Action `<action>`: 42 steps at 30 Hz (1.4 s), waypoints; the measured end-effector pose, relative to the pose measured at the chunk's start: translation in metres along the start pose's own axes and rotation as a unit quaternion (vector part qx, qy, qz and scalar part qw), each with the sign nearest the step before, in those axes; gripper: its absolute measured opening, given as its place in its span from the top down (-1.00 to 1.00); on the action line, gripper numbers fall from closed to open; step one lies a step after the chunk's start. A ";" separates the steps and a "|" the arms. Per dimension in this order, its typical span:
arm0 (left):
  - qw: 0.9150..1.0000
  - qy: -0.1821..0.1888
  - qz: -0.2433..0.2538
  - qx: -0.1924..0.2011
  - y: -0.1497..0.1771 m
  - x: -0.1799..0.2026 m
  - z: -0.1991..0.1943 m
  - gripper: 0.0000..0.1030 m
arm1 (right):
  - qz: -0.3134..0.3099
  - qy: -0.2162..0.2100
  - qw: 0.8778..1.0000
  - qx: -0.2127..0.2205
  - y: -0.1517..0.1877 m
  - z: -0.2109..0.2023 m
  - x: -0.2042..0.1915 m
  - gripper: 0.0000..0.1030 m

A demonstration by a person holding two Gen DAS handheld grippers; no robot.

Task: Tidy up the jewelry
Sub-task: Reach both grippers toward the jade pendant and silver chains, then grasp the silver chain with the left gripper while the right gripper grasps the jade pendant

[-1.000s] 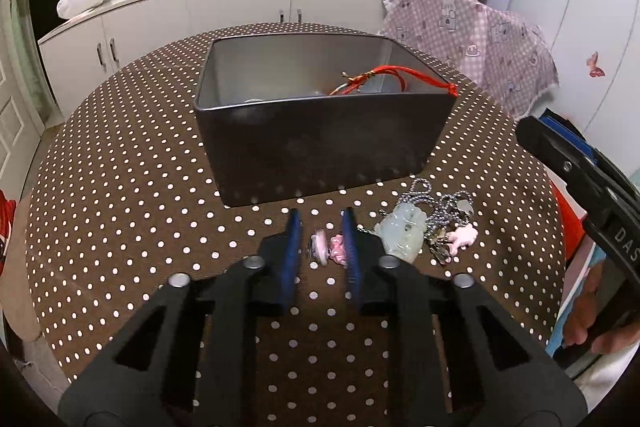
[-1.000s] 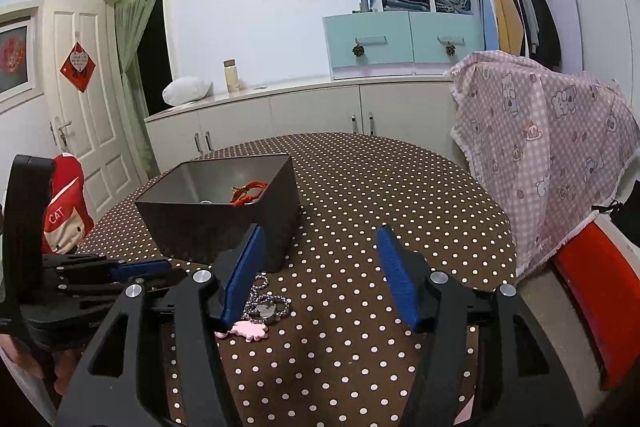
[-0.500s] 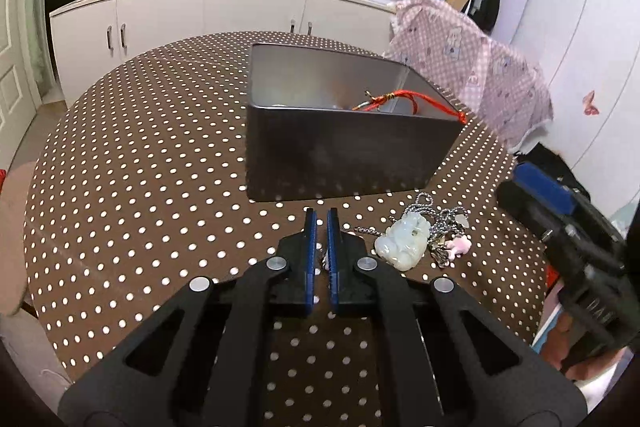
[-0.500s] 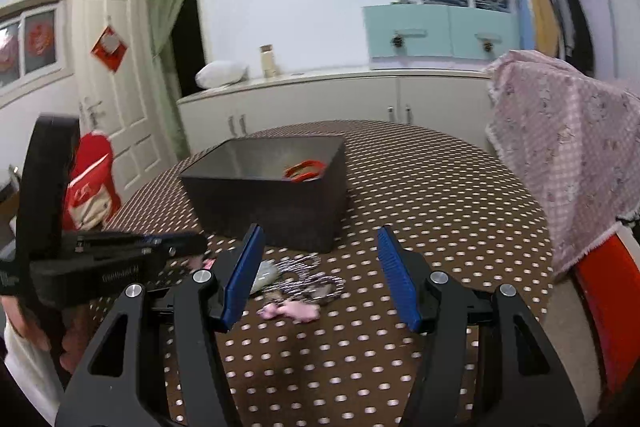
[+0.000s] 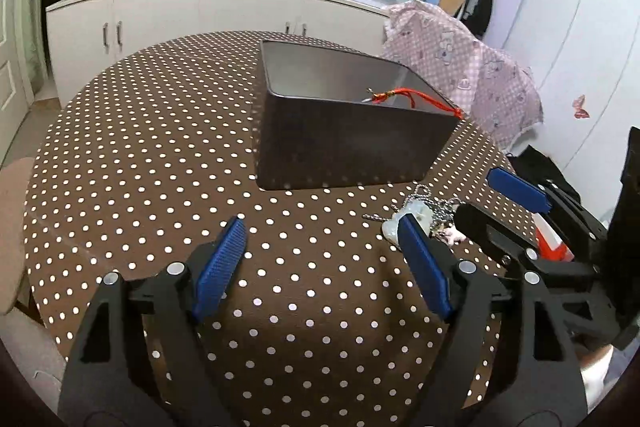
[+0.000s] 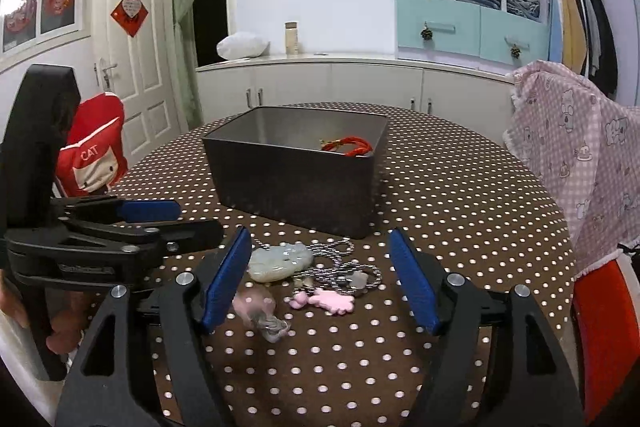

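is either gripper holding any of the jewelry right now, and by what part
Nothing is held. The left gripper and right gripper are both open with nothing between the fingers; the pale pendant and pink charm lie on the table.

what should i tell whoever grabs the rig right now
Left tongs: open, empty, above bare tablecloth.
Right tongs: open, empty, hovering over the loose jewelry.
Dark box: on the dotted table, holds a red cord bracelet.
Outside, in front of the box: pale jade pendant, bead chain, pink charm, and a small blurred pinkish piece by the right tongs' left finger.
Done: only the bracelet is visibly boxed.
Left: move the rest into the box.
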State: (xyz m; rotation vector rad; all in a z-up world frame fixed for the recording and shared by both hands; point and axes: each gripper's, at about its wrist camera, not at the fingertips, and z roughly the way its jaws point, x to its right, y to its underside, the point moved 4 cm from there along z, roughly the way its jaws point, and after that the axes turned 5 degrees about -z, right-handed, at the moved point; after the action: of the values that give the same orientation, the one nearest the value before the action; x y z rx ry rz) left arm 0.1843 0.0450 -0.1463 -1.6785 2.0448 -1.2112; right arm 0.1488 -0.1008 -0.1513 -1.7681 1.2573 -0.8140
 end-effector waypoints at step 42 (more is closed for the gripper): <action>0.996 0.012 0.091 -0.012 0.046 0.102 0.017 0.73 | 0.095 0.087 0.992 0.004 0.046 -0.048 0.078 -0.38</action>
State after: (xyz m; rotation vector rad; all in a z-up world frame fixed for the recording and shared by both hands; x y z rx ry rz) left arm 0.1306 -0.0540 -0.1576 -1.4565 2.1794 -1.1555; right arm 0.1114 -0.1947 -0.1655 -1.5698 1.5079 -0.8750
